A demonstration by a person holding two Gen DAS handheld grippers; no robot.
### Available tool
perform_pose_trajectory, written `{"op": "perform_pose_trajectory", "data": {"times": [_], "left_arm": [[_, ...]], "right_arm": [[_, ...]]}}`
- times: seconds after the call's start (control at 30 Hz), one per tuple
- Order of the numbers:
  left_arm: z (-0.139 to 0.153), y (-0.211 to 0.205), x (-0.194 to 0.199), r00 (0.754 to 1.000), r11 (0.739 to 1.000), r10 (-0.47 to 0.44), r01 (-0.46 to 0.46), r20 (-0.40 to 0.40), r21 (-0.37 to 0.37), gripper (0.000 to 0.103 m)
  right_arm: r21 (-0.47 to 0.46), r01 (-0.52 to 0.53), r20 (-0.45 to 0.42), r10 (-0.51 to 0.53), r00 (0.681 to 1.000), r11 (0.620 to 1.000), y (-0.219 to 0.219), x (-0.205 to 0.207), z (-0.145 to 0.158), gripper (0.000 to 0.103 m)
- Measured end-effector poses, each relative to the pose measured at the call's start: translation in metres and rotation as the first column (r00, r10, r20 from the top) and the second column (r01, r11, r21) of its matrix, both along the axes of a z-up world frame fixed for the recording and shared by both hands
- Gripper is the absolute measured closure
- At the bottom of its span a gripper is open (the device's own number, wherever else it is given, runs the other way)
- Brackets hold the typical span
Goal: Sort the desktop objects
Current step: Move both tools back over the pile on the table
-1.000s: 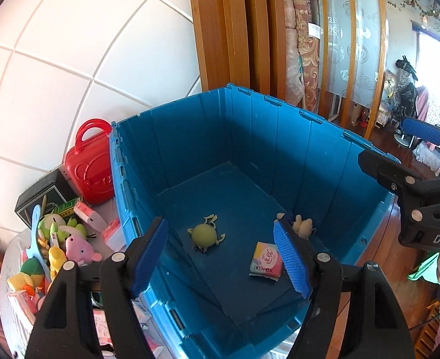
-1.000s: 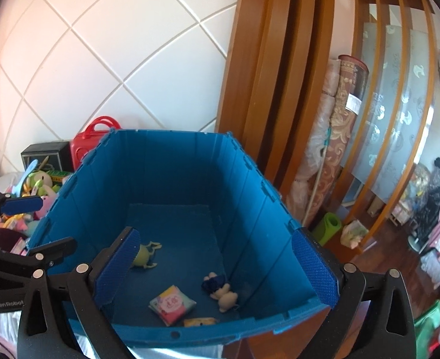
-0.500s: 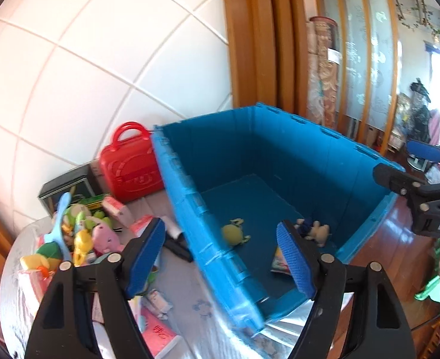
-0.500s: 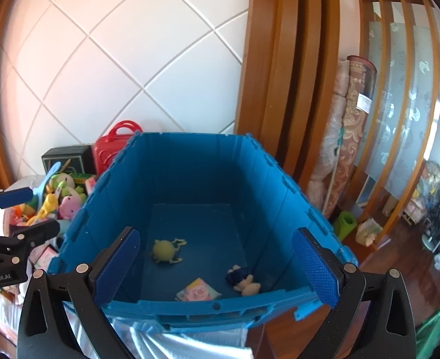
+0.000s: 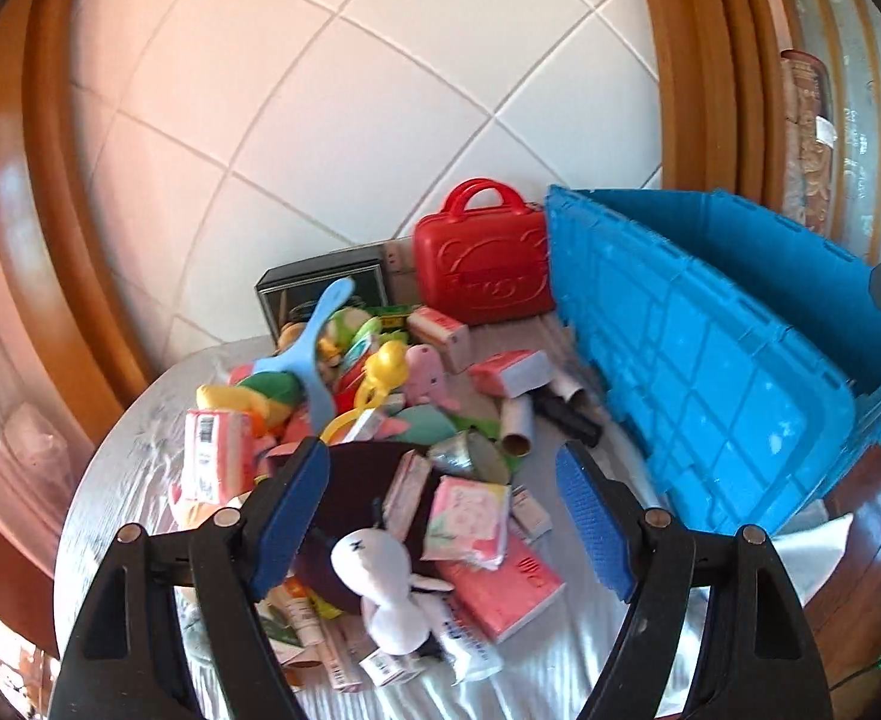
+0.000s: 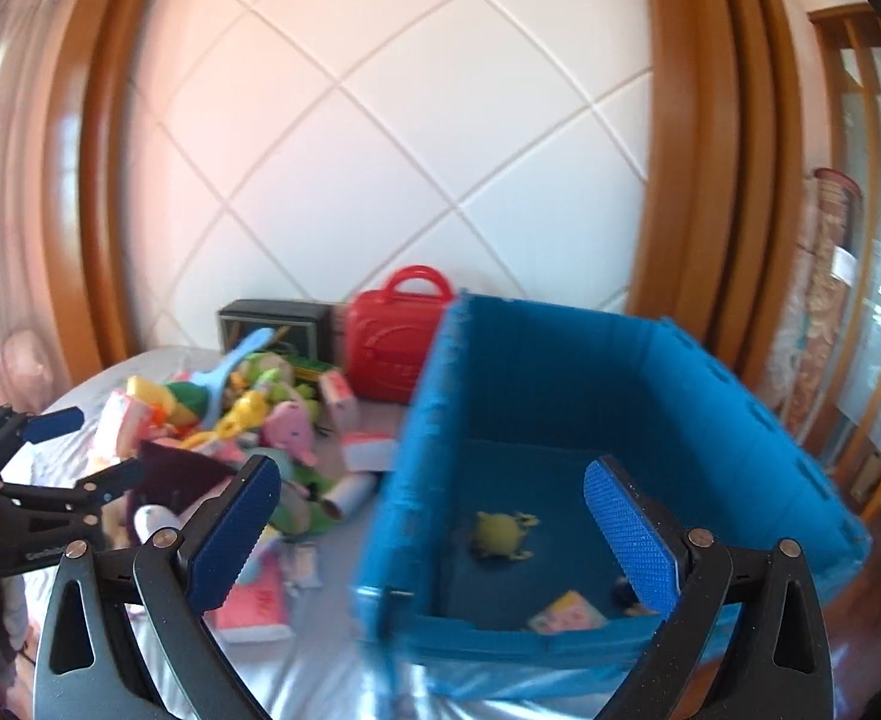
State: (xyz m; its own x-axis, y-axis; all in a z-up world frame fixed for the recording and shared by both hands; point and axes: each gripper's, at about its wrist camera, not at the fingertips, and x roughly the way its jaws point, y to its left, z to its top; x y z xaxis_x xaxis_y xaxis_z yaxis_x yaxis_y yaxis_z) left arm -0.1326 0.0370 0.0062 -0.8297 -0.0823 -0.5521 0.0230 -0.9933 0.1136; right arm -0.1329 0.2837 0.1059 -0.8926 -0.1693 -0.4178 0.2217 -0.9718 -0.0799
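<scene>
Toys and packets (image 5: 380,420) crowd the desk (image 5: 560,672) beside the blue crate (image 5: 710,360); left tongs (image 5: 440,516) and right tongs (image 6: 434,534) hang spread and empty, ready to pick.

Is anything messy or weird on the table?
Yes. Beside the big blue plastic crate, toys and packets lie jumbled in a heap on the silvery tablecloth: a white plush bunny sprawls across a dark pouch, and cardboard tubes lie tipped over. Nothing looks broken.
</scene>
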Motion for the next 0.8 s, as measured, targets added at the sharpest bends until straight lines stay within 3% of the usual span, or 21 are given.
{"op": "perform_pose_trajectory", "data": {"times": [0.13,0.3,0.47,0.67,0.8], "left_arm": [[-0.021,-0.052,0.012,0.996,0.997,0.081,-0.081,0.031,-0.009,0.025],[-0.056,-0.119,0.024,0.982,0.986,0.156,-0.162,0.111,0.045,0.025],[-0.097,-0.177,0.037,0.949,0.964,0.234,-0.255,0.210,0.074,0.025],[-0.138,-0.239,0.053,0.894,0.921,0.329,-0.375,0.305,0.105,0.025],[-0.151,-0.256,0.055,0.881,0.913,0.332,-0.390,0.337,0.122,0.025]], "right_arm": [[0.011,-0.092,-0.001,0.092,0.996,0.996,-0.050,0.003,-0.014,0.000],[-0.005,-0.168,0.057,0.168,0.984,0.986,-0.096,0.002,-0.043,0.000],[-0.012,-0.161,0.130,0.162,0.978,0.987,-0.126,-0.008,-0.078,0.000],[-0.019,-0.181,0.243,0.180,0.953,0.983,-0.160,-0.016,-0.123,0.000],[-0.024,-0.183,0.314,0.182,0.932,0.983,-0.180,-0.026,-0.151,0.000]]}}
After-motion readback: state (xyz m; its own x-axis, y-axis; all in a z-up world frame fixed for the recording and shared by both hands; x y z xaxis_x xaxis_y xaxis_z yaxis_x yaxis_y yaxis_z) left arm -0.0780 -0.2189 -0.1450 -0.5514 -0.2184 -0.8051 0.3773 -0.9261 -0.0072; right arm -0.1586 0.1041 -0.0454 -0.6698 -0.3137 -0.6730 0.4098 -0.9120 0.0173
